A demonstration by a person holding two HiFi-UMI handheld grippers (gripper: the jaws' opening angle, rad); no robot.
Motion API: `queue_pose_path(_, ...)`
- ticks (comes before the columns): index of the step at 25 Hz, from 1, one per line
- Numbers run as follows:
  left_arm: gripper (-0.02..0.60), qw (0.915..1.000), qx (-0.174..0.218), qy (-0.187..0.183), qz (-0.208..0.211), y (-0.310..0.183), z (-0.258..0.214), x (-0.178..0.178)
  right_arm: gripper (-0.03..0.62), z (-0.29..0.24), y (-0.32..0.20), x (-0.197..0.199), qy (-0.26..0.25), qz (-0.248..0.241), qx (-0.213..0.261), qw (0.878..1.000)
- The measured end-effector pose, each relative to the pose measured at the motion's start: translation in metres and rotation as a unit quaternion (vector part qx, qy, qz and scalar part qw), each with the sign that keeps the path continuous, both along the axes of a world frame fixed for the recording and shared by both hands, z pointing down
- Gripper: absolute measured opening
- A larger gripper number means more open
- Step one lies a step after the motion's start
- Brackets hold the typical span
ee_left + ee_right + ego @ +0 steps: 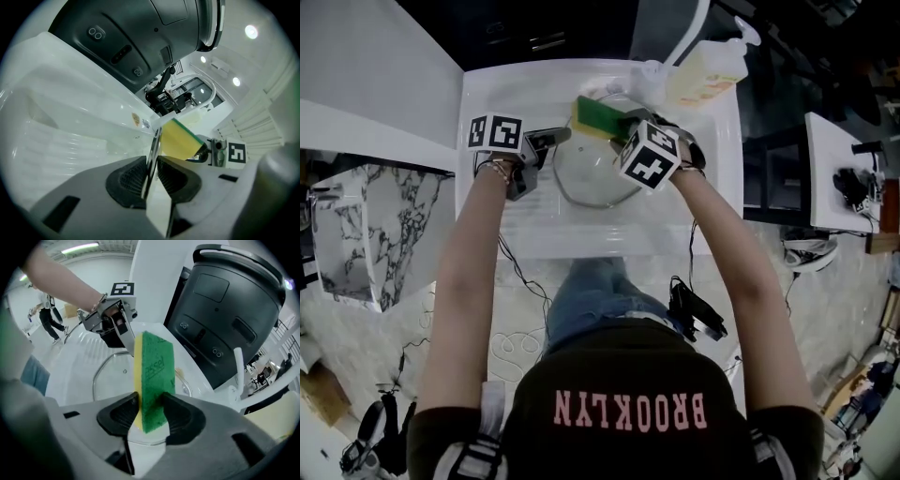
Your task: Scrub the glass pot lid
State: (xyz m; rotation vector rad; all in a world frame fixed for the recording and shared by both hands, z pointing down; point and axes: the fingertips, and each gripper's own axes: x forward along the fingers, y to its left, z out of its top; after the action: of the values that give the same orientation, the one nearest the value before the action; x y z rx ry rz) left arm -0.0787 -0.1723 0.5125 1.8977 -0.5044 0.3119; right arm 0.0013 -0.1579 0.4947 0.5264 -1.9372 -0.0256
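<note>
The person's dark shirt (619,412) fills the bottom of the head view. Beyond it, the glass pot lid (586,173) is in the white sink (483,216), toward its far edge. The left gripper (151,176) is clenched on the lid's rim. The right gripper (150,416) grasps a yellow-green sponge (153,371) by the lid's far rim.

Dark BROOKLYN T-shirt (619,375), blue jeans (591,291); right gripper (149,414) grey, marker cube (650,155).
</note>
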Motion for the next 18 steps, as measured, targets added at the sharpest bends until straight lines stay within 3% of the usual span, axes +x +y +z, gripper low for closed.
queue_pose_path(3, 0.064, 1.0, 0.001, 0.005, 0.003, -0.001, 0.0, -0.001, 0.176, -0.002, 0.002, 0.0, -0.007, -0.022, -0.001, 1.0)
queue_pose_path(6, 0.064, 0.9999, 0.002, 0.01, 0.006, 0.0, 0.001, 0.0, 0.247, -0.006, -0.005, 0.005, -0.031, -0.011, 0.018, 0.999)
queue_pose_path(9, 0.064, 0.9999, 0.001, 0.012, 0.007, 0.0, 0.001, 0.001, 0.27, -0.005, -0.006, 0.004, -0.043, -0.008, 0.018, 0.999)
queue_pose_path(15, 0.064, 0.9998, 0.001, 0.015, 0.008, -0.001, 0.001, 0.001, 0.262, -0.007, 0.017, -0.006, -0.077, -0.039, -0.05, 0.995)
queue_pose_path(18, 0.064, 0.9998, 0.001, 0.016, 0.009, 0.0, 0.001, 0.001, 0.236, -0.012, 0.012, -0.008, -0.081, -0.037, -0.035, 0.995)
